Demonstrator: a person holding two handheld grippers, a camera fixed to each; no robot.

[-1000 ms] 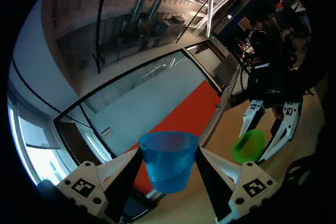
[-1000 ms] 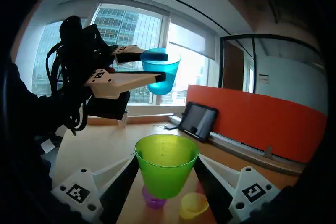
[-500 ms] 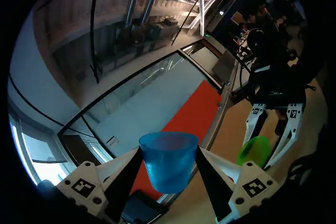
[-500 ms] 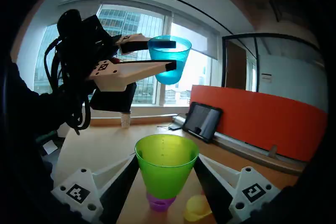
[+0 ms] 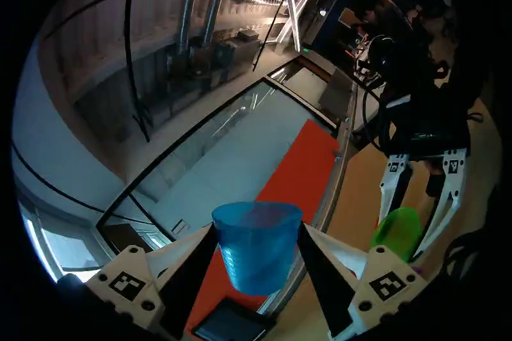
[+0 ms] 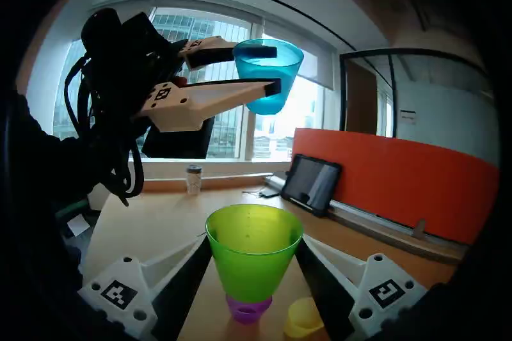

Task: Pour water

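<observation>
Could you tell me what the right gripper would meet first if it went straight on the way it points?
Probably nothing nearby: the right gripper, shut on the green cup, points across the table toward the window. The blue cup hangs above that line, though depth is unclear.

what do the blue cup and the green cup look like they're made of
Blue cup: likely thin translucent plastic, smooth and fairly glossy; in the right gripper view the window light glows through its wall. Green cup: probably the same sort of plastic, translucent with a soft sheen; its rim is thin and even, and faint marks show on the inner wall. Tinted glass cannot be ruled out by look alone.
</observation>
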